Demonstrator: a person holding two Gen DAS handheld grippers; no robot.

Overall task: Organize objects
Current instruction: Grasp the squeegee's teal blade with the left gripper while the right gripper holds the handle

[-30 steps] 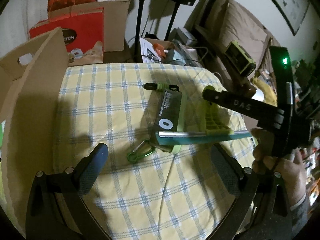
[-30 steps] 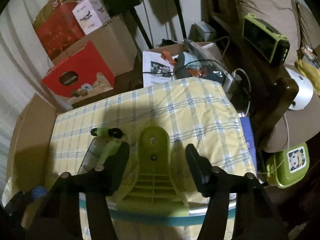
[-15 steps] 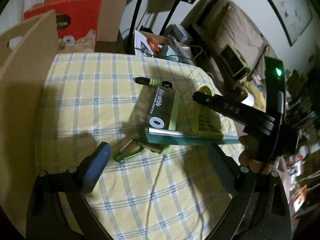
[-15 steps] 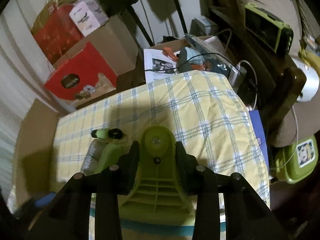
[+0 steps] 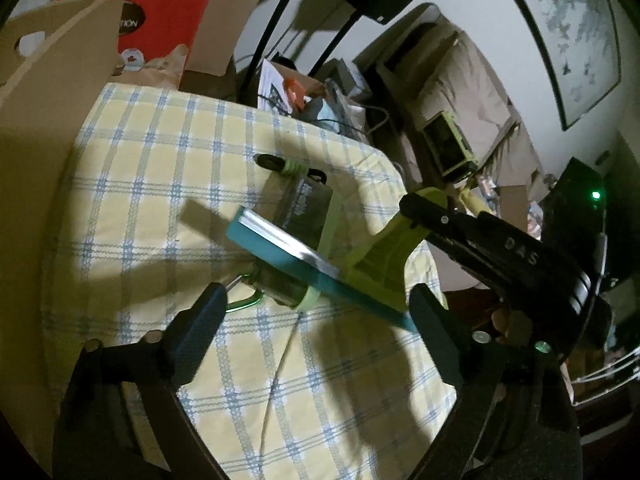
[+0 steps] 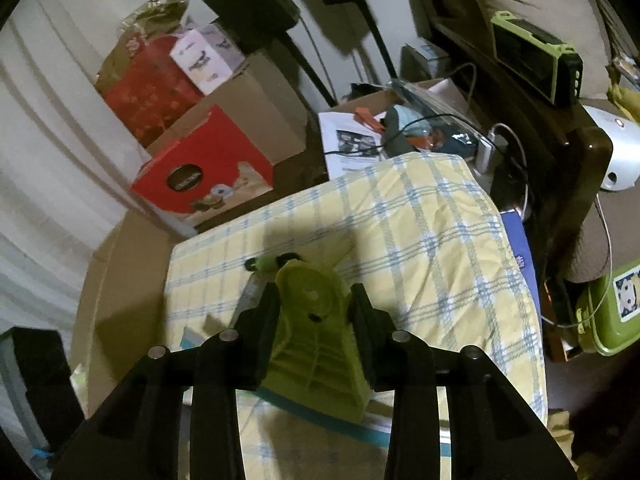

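At frame centre, right gripper (image 6: 314, 320), clamped on lime-green squeegee handle (image 6: 316, 344), now carries the squeegee's teal blade (image 5: 316, 268) tilted clear of the checked cloth (image 5: 160, 184); a second ago the blade lay flat. Left gripper (image 5: 316, 316): jaws wide, just been closing slightly, nothing gripped between them.

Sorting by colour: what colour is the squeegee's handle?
Lime green handle, clearest in the right wrist view.

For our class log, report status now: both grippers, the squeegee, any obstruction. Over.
Right gripper shut on squeegee handle, blade lifted. Left gripper open, jaws just closing, nothing gripped. Bottle with carabiner lies directly beneath.
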